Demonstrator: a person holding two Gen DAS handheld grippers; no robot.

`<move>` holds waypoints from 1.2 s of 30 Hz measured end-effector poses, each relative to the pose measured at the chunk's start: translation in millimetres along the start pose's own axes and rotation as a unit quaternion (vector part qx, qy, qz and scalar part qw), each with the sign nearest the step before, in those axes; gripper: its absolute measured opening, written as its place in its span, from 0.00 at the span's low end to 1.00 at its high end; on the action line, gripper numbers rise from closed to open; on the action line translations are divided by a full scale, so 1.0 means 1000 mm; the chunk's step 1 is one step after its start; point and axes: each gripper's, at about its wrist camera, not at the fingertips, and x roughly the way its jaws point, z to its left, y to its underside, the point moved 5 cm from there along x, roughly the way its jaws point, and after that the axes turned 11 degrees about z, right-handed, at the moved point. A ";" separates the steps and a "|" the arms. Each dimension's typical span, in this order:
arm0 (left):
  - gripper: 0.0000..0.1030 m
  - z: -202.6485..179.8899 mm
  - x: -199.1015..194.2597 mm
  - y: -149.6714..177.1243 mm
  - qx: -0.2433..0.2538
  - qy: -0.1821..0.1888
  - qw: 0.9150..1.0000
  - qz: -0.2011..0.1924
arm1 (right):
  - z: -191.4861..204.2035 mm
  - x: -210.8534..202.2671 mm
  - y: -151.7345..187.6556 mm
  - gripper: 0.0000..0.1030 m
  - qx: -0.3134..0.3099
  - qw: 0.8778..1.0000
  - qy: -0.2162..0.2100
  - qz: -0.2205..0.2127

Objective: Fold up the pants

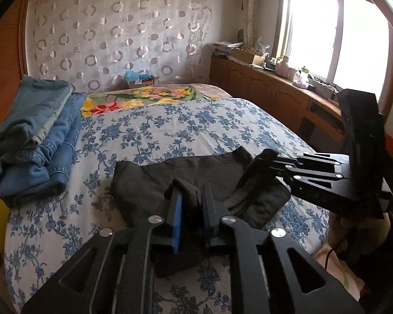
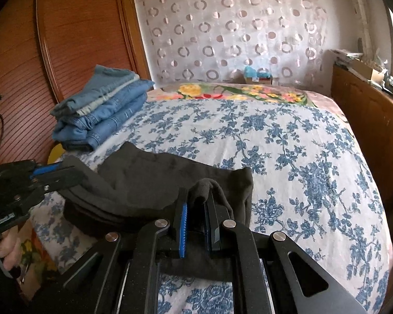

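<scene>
The black pants (image 1: 175,178) lie bunched on the bed (image 1: 196,125), near the folded jeans stack (image 1: 36,141). The left hand-held gripper (image 1: 192,196) and the right hand-held gripper (image 2: 199,196) each pinch a pants edge, jaws nearly closed.

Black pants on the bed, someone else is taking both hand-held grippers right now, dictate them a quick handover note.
Left hand-held gripper: shut on a bunched edge of the black pants.
Right hand-held gripper: shut on another edge of the same pants.
Pants lie partly folded in layers at the near end of the bed.
Done: folded jeans stacked at the bed's far left.
Left: finish the fold, flatten it, probably add it to the stack.
</scene>
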 end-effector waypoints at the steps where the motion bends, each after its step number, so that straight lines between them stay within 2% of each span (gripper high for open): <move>1: 0.26 0.000 -0.001 0.001 0.002 -0.002 1.000 -0.002 | -0.002 0.002 -0.002 0.12 0.001 1.000 -0.002 0.002; 2: 0.29 0.000 -0.003 0.001 0.003 -0.003 1.000 -0.005 | -0.002 0.003 -0.004 0.12 0.001 1.000 -0.003 0.002; 4: 0.49 0.000 -0.006 0.002 0.005 0.003 1.000 -0.013 | -0.005 0.002 -0.007 0.15 0.002 1.000 -0.003 0.001; 7: 0.59 0.004 -0.008 0.004 -0.001 0.005 1.000 -0.018 | -0.009 -0.004 -0.008 0.30 0.000 1.000 0.005 -0.007; 9: 0.59 0.007 -0.006 0.009 -0.003 0.002 1.000 -0.015 | -0.012 -0.011 -0.004 0.41 -0.003 1.000 0.011 -0.015; 10: 0.59 0.009 -0.005 0.012 -0.004 -0.005 1.000 -0.014 | -0.014 -0.014 -0.002 0.42 -0.002 1.000 0.013 -0.018; 13: 0.59 0.016 -0.001 0.023 -0.010 -0.022 1.000 -0.003 | -0.021 -0.021 0.006 0.43 0.000 1.000 0.013 -0.019; 20: 0.58 0.030 0.019 0.048 -0.035 -0.017 0.999 0.034 | -0.029 -0.014 0.034 0.43 -0.006 1.000 0.012 0.018; 22: 0.50 0.029 0.024 0.052 -0.035 -0.012 0.998 0.043 | -0.031 -0.010 0.040 0.43 -0.001 1.000 0.006 0.029; 25: 0.44 0.025 0.028 0.054 -0.026 -0.008 0.998 0.049 | -0.032 -0.004 0.043 0.43 0.004 0.999 -0.001 0.043; 31: 0.41 0.023 0.033 0.053 -0.020 -0.014 0.998 0.054 | -0.033 0.004 0.040 0.42 0.008 0.998 -0.006 0.054; 32: 0.40 0.023 0.034 0.053 -0.019 -0.014 0.998 0.055 | -0.033 0.004 0.039 0.39 0.008 0.998 -0.006 0.055; 34: 0.26 0.022 0.035 0.052 -0.015 -0.013 0.998 0.056 | -0.031 0.004 0.040 0.32 0.006 0.998 -0.005 0.056; 36: 0.16 0.022 0.037 0.052 -0.011 -0.016 0.998 0.057 | -0.028 0.005 0.041 0.20 -0.006 0.998 0.000 0.060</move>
